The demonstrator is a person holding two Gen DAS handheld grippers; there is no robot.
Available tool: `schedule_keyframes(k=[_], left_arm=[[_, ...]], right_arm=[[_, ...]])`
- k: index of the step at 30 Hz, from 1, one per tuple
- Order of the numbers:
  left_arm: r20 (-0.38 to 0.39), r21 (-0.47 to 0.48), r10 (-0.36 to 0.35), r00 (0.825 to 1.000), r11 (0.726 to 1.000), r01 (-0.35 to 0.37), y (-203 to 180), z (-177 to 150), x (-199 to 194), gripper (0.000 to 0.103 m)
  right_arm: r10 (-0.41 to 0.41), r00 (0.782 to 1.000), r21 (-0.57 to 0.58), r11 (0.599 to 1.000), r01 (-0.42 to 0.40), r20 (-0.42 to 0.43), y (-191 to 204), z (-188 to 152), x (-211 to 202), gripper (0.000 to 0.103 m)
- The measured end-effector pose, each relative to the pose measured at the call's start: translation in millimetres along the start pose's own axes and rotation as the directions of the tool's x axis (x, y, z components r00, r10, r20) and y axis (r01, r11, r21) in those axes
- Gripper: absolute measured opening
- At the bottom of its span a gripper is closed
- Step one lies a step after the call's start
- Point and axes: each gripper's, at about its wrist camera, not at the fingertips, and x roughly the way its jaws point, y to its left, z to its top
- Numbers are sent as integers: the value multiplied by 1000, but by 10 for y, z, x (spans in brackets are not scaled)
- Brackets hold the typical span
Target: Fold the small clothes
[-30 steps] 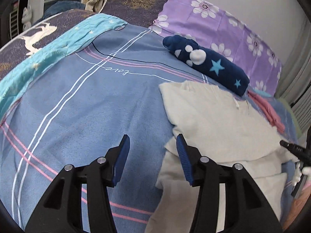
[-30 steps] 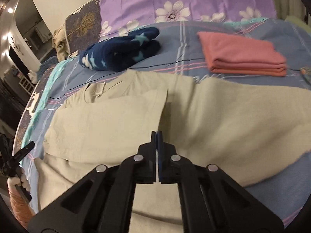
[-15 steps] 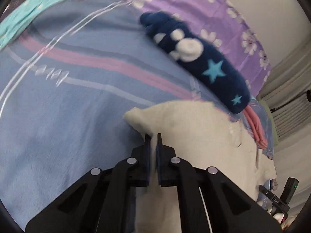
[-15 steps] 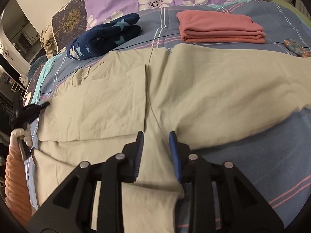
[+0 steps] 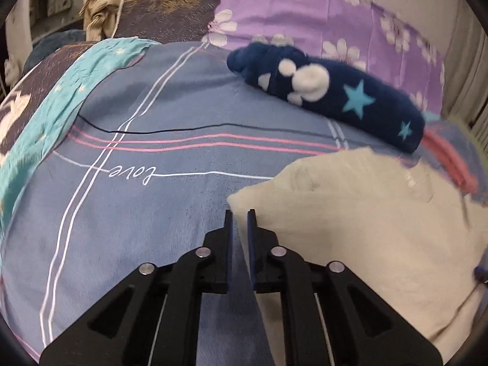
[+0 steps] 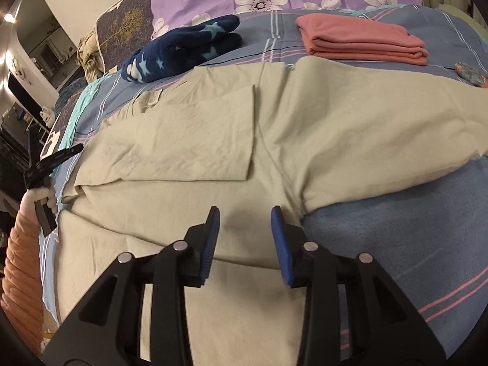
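Beige garment (image 6: 213, 140) lies spread on the bed (image 5: 137, 207). Left gripper (image 5: 240, 216), wide a second ago, now opens slightly at its corner, gripping nothing. Right gripper (image 6: 245, 216), formerly clenched, opens above the cloth

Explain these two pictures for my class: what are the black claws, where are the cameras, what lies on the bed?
No robot here: a person holds a two-finger gripper in each hand, each with a camera looking along its fingers. One picture comes from the left gripper, the other from the right gripper. On the blue bed cover lie a beige garment, a navy starred fleece and a folded pink cloth. Both jaws are opening; neither clamps the garment, whose corner sits at the left tips.
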Motion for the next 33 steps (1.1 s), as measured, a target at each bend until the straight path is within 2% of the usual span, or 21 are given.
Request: schedule_keyframes(k=[2, 4, 6, 7, 9, 11, 14, 15, 16, 17, 20, 22, 23, 24, 26, 28, 30, 31, 32, 33], left_arm=[[58, 15, -29, 998, 999, 28, -62, -32, -247, 21], [91, 57, -104, 990, 993, 99, -226, -96, -494, 23], [95, 106, -185, 978, 979, 175, -457, -172, -672, 30], [82, 149, -222, 972, 967, 208, -618, -229, -732, 39], [55, 229, -248, 967, 946, 229, -906, -359, -744, 42], [-13, 313, -230, 973, 923, 223, -1226, -530, -579, 43], [-128, 342, -143, 981, 923, 179, -1456, -765, -178, 43], [-125, 340, -116, 985, 928, 153, -1482, -832, -60, 43], [-90, 344, -116, 989, 929, 140, -1496, -852, -71, 44], [-88, 349, -108, 990, 928, 132, -1503, -861, -80, 44], [-109, 299, -125, 986, 942, 153, -1444, -820, -65, 44], [-109, 297, -128, 986, 942, 156, -1451, -866, -98, 44], [-108, 295, -126, 986, 943, 153, -1453, -873, -104, 45], [-107, 294, -122, 987, 944, 149, -1471, -867, -108, 45], [-102, 298, -116, 988, 944, 141, -1481, -868, -94, 46], [-99, 299, -114, 989, 944, 138, -1482, -877, -96, 46], [-102, 294, -118, 988, 945, 143, -1467, -867, -91, 46], [-104, 288, -121, 987, 946, 146, -1463, -864, -88, 46], [-105, 284, -124, 987, 947, 149, -1458, -863, -85, 47], [-104, 281, -126, 987, 948, 150, -1458, -864, -85, 48]], right_arm=[[1, 1000, 25, 1000, -2, 19, -106, -19, -73, 35], [-20, 999, 50, 999, 18, 41, -221, -51, -141, 35], [-39, 997, 90, 995, 32, 69, -396, -74, -228, 35], [-53, 995, 130, 991, 41, 88, -540, -85, -292, 35], [-88, 989, 218, 974, 61, 117, -805, -93, -406, 35], [-118, 981, 311, 948, 66, 153, -1087, -122, -549, 35], [-206, 956, 433, 896, 99, 208, -1524, -171, -842, 36], [-230, 948, 466, 878, 104, 222, -1651, -179, -935, 38], [-249, 939, 500, 860, 102, 237, -1788, -180, -1033, 39], [-272, 927, 542, 835, 93, 259, -1949, -184, -1166, 39], [-319, 887, 635, 772, 38, 335, -2358, -143, -1521, 42], [-347, 867, 692, 722, 3, 358, -2642, -101, -1663, 43], [-363, 865, 737, 676, -11, 346, -2835, -82, -1692, 43], [-368, 869, 760, 649, -15, 331, -2966, -86, -1675, 43], [-348, 887, 813, 580, -51, 304, -3216, -113, -1577, 43], [-284, 898, 825, 549, -135, 336, -3360, -116, -1440, 43], [-260, 890, 817, 546, -185, 375, -3396, -109, -1350, 43], [-272, 878, 814, 546, -196, 393, -3414, -93, -1323, 40], [-283, 869, 813, 547, -201, 405, -3443, -66, -1322, 29], [-295, 861, 812, 547, -203, 414, -3464, -44, -1313, 22]])
